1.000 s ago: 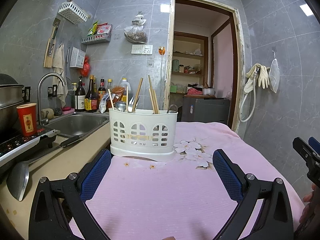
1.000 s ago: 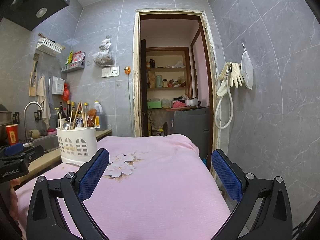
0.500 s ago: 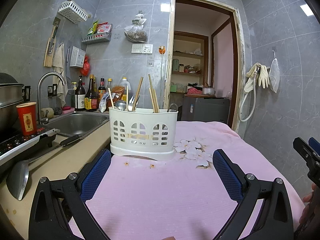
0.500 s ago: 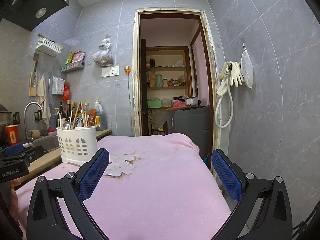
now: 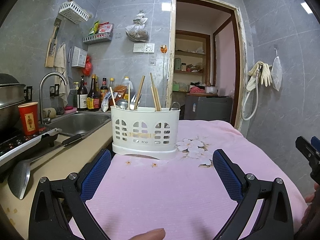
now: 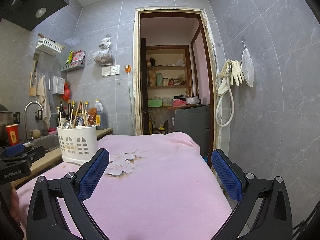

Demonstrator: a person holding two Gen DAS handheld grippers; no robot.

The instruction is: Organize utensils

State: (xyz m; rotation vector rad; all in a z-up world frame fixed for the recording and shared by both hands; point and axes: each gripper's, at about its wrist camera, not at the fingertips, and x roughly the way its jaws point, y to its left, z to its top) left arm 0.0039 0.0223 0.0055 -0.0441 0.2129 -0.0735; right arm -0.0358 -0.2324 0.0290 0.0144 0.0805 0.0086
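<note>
2 grippers hang over the pink cloth [image 5: 160, 190] with nothing between their fingers: the left gripper [image 5: 161, 172] and the right gripper [image 6: 160, 172] both spread wide. Chopsticks [image 5: 155, 98] and spoons [image 5: 122, 104] stand upright in the white holder [image 5: 145, 132], which sits at the cloth's far left edge beside the sink [image 5: 80, 120].

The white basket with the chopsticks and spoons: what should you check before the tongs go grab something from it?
1. Left tongs open with nothing in them: ok.
2. Right tongs open with nothing in them: ok.
3. White basket upright on the pink cloth: ok.
4. Chopsticks stick up above the rim, easy to pinch: ok.
5. Path from the left tongs to the basket free of things: ok.
6. Which compartment each spoon sits in: cannot tell.
</note>
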